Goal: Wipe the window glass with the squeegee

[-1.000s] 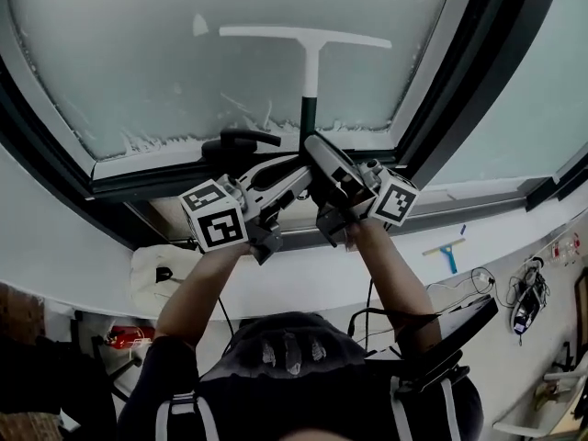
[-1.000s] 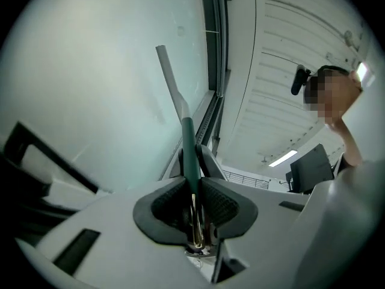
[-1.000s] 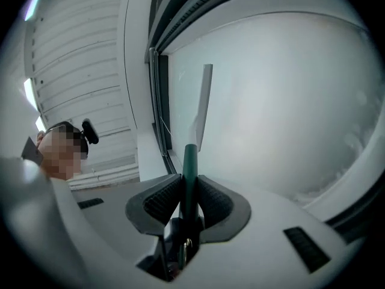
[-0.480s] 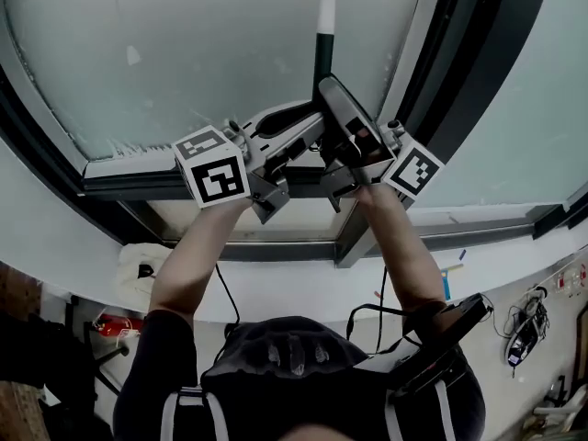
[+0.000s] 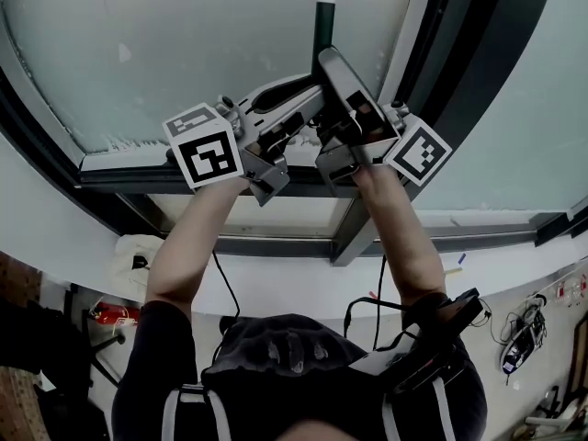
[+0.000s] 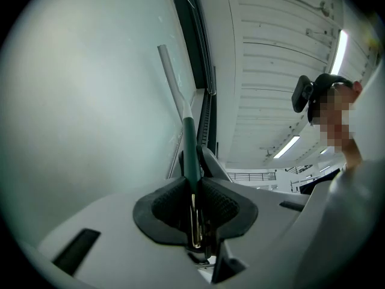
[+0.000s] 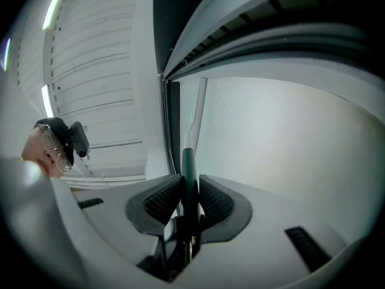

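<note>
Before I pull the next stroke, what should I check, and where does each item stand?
1. Left hand-held gripper clamped on the squeegee handle: ok.
2. Right hand-held gripper clamped on the same handle: ok.
3. Squeegee blade flat against the window glass: cannot tell, the blade is not visible.
4. Lower edge of the glass clean: not ok, white residue along it.

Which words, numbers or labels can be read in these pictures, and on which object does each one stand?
No readable text anywhere.
Left gripper cube and right gripper cube: only black-and-white square patterns, no letters.
Squeegee: no print shows.
Red item: too small to read.
</note>
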